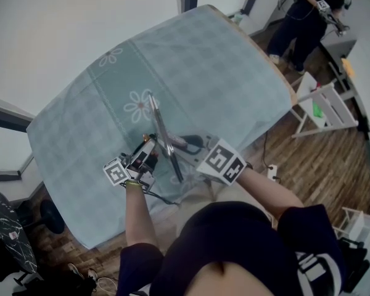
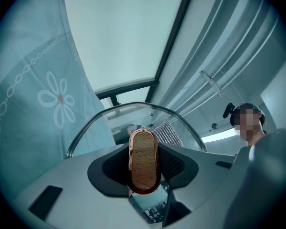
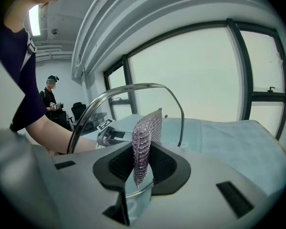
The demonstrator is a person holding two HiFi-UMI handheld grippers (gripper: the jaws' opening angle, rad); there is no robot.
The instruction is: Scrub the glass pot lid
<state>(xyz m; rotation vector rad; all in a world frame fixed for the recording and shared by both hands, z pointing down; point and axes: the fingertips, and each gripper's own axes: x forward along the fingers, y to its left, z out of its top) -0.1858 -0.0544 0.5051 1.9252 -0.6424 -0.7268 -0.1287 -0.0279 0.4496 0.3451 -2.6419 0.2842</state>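
My left gripper point(image 2: 144, 175) clamps the wooden knob point(image 2: 144, 154), holding the glass pot lid point(image 1: 162, 133) on edge above the table point(image 1: 222, 66). My right gripper point(image 3: 142, 168) pinches a mesh scrubber point(image 3: 145, 132), seemingly against the glass. I judge it rigid, slick and breakable, so the knob is the safe hold.

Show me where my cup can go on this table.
Bare tablecloth lies past the flower print, to the far edge and both sides. Crowded only near the front, where the left gripper holds the glass lid and the right gripper a scrubber.
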